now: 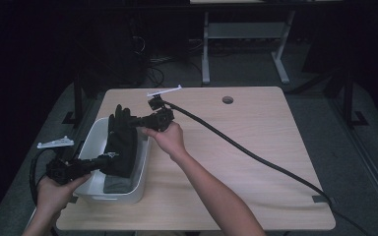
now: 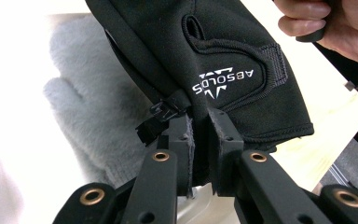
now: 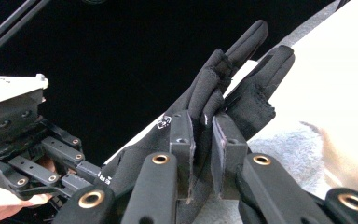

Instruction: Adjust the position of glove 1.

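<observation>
Dim high view; gripper views overexposed, perhaps slightly blurred.

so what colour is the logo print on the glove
White, on the black glove; clearest in the left gripper view.

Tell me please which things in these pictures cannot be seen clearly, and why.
- Grey glove: in the left gripper view the black glove covers part of it, and glare washes out its edge.
- White bin: in the high view its contents under the black glove are too dark to tell.
- Black cable: the high view's bottom right edge cuts it off.
</observation>
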`<state>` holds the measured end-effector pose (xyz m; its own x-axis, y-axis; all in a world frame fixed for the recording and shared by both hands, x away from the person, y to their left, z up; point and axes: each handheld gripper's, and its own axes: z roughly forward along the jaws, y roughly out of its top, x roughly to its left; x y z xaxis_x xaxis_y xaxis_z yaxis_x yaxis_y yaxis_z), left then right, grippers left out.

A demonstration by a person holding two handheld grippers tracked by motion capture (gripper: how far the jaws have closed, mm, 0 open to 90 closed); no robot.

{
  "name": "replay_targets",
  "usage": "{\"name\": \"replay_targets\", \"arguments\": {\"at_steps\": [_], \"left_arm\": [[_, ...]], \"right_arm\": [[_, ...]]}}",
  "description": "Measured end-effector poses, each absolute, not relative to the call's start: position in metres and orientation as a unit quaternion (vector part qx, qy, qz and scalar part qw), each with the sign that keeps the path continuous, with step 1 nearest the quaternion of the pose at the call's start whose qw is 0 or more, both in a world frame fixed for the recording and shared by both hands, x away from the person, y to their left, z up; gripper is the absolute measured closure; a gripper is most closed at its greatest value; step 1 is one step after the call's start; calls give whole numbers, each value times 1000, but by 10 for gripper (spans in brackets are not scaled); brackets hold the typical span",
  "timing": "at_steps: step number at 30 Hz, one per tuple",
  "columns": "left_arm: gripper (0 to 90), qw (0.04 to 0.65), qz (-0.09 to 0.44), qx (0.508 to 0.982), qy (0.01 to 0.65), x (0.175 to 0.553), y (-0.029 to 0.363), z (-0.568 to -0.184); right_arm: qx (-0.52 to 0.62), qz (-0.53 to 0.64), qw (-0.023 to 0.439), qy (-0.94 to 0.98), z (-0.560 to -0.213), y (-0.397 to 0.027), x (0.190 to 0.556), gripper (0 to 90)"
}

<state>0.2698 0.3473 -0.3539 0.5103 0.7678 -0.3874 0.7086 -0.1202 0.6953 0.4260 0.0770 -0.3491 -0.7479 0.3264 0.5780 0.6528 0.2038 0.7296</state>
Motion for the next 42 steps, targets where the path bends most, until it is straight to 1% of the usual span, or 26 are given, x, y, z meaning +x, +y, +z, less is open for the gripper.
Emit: {"name": "replay_targets", "arguments": {"at_steps": [17,25,27,30,34,36,40,42], "left_arm": [[809,424,16,745,515,271,359,-376],[793,417,7,747,518,271,361,-383],[773,419,4,745,518,271,361,-385],[752,417,4,743,524,270,362,-386],[703,420,4,741,524,271,364,-384],[664,422,4,739,525,271,365,-383],[620,422,5,741,523,272,366,-379],[616,423,7,739,525,272,367,-378]], "right_arm": [[-336,-520,170,-766,-392,93,432,793],[-341,-506,170,-773,-401,96,434,767],[-343,-504,171,-774,-402,96,434,752],[-346,-498,179,-774,-404,96,435,706],[-346,-494,170,-779,-403,95,434,663],[-346,-496,168,-779,-400,94,435,640],[-343,-496,162,-781,-396,91,436,613],[-342,-495,160,-783,-394,90,436,600]]}}
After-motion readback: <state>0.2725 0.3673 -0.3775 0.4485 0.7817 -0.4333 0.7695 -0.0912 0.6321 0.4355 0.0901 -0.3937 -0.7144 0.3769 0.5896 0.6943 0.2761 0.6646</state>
